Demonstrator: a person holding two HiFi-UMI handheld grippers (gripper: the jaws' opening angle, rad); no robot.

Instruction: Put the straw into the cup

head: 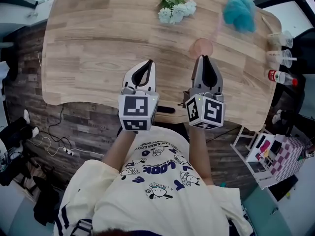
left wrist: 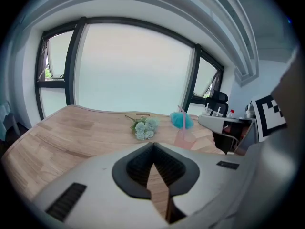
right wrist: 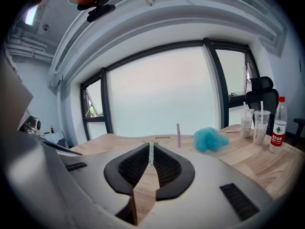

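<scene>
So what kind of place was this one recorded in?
Probably an office or a similar workroom: a long wooden table stands in front of a wide run of dark-framed windows, with a black office chair at the far end and cables on the floor.

Left gripper: jaws closed tip to tip, nothing between them.
Table: pale wood, below a wide window.
Flowers: lying toward the table's far edge.
Cup: pink, right of the flowers; straw upright in it.
Blue tuft: behind the cup.
</scene>
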